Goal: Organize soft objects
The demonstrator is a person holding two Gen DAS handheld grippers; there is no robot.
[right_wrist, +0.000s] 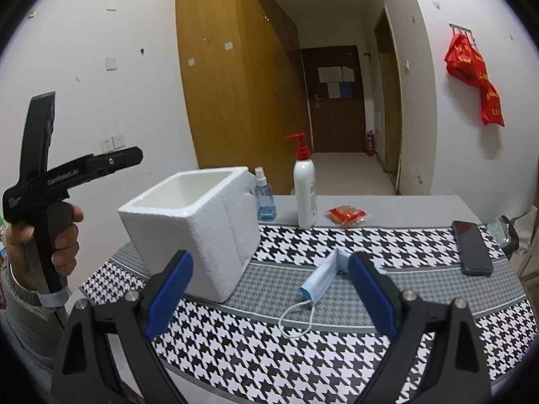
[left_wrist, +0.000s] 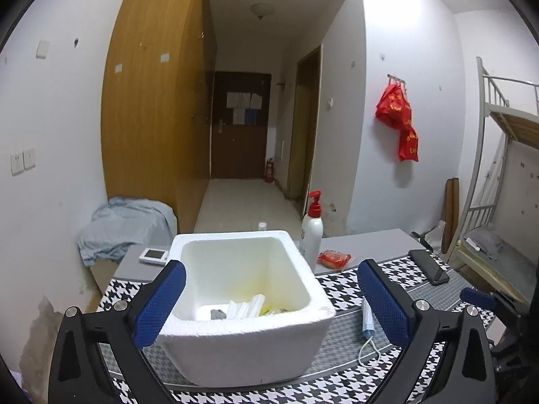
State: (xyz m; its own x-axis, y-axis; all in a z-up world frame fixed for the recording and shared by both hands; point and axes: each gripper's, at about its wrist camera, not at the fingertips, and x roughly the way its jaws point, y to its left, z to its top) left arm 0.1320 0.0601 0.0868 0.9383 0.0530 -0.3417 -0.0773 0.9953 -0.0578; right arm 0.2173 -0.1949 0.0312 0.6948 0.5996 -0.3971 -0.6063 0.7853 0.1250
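Note:
A white foam box (left_wrist: pixel 242 353) stands on the houndstooth cloth (left_wrist: pixel 340 289). Inside it lie folded white pieces (left_wrist: pixel 246 306), a small grey item (left_wrist: pixel 217 313) and something yellowish. My left gripper (left_wrist: pixel 271 269) is open wide, its blue pads on either side of the box's near corner without touching it, nothing held. A folded blue face mask (right_wrist: pixel 320 276) with white ear loops lies on the cloth right of the box. My right gripper (right_wrist: pixel 271 259) is open just above the cloth, and the mask lies close to its right finger (right_wrist: pixel 370 289).
Behind the box stand a white pump bottle (right_wrist: pixel 305 195) with a red top and a small blue spray bottle (right_wrist: pixel 264 198). A red packet (right_wrist: pixel 347 215) and a black phone (right_wrist: pixel 471 247) lie to the right. A white device (left_wrist: pixel 153 255) sits at the back left. A person's hand (right_wrist: pixel 64 232) grips the left tool.

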